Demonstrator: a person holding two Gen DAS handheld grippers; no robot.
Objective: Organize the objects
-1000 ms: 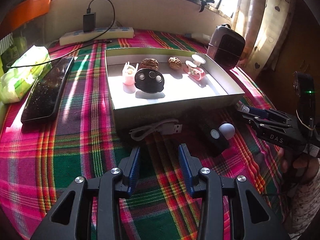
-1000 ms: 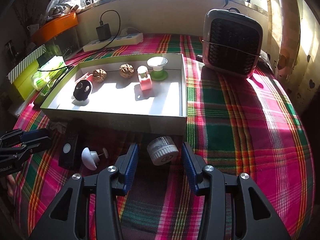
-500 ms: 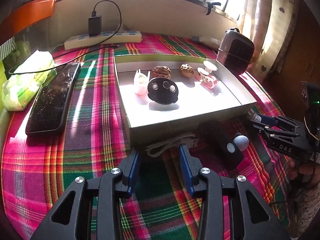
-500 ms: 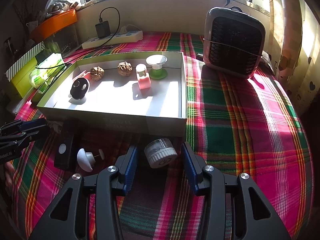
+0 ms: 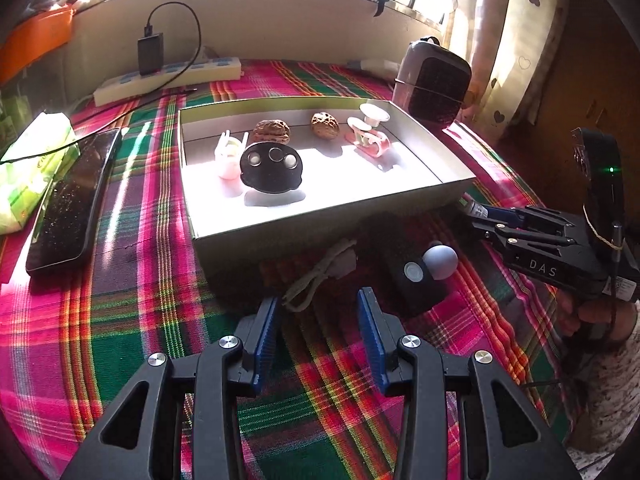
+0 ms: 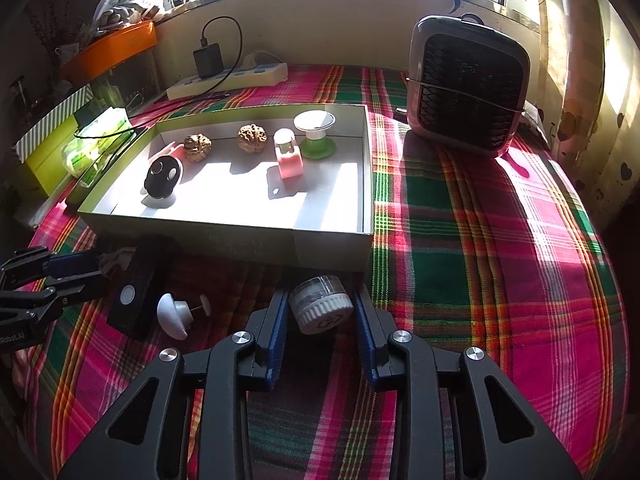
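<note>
My right gripper [image 6: 320, 312] has its 2 fingers spread around the small jar [image 6: 321, 303], which lies on its side on the cloth just in front of the box [image 6: 224, 236]; neither pad looks pressed yet. I'd close gently on the ribbed cap so it won't roll. My left gripper [image 5: 318, 312] is open and empty near the white cable [image 5: 320, 276].

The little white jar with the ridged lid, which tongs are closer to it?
Right. The right tongs have the little white jar between their open fingers. The left tongs are off to its left, by the white cable.
</note>
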